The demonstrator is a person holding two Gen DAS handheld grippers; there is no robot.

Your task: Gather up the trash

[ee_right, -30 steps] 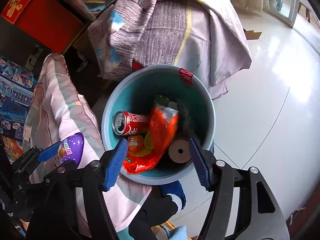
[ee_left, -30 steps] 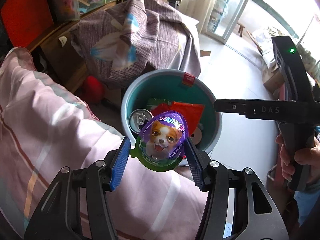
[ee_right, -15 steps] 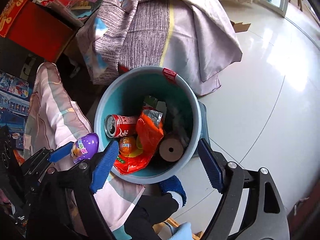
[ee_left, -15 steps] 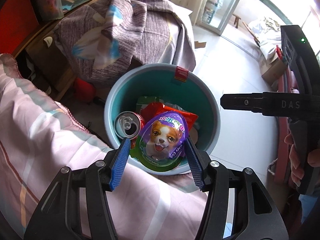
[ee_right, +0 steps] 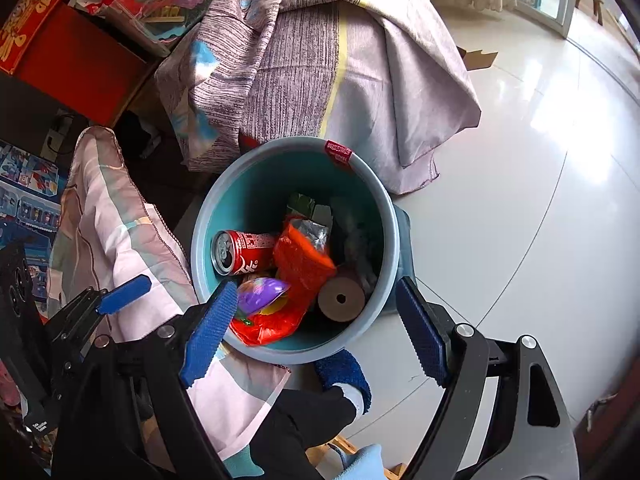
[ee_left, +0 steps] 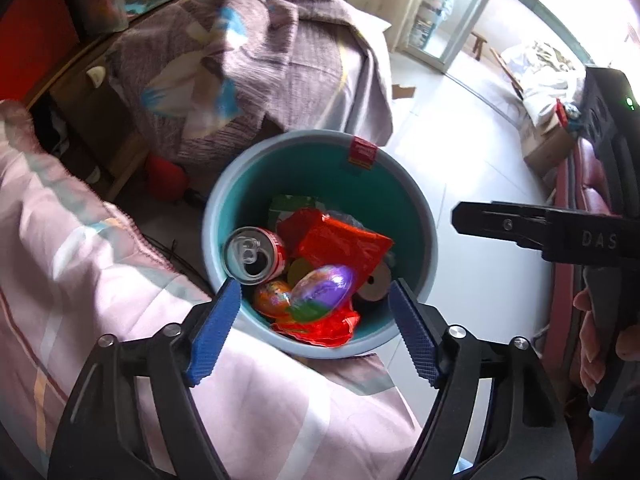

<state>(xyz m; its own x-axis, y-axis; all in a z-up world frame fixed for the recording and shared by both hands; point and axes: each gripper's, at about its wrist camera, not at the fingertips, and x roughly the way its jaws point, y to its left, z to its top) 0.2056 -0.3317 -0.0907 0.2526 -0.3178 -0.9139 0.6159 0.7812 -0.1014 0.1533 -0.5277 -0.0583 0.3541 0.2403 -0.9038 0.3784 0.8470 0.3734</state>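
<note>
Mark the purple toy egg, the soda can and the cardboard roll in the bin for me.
purple toy egg (ee_left: pixel 324 286): left wrist view, on its purple foil face.
soda can (ee_left: pixel 250 255): left wrist view, on its opened silver top.
cardboard roll (ee_right: pixel 341 299): right wrist view, on its round brown end.

You can read "DAS" in pale capitals on the black arm of the right gripper (ee_left: pixel 596 239), off to the right of your left tool's fingers. The red tag (ee_right: pixel 338 153) on the bin rim ahead carries print too small to read. White lettering on the red can (ee_right: pixel 244 251) stays illegible.
</note>
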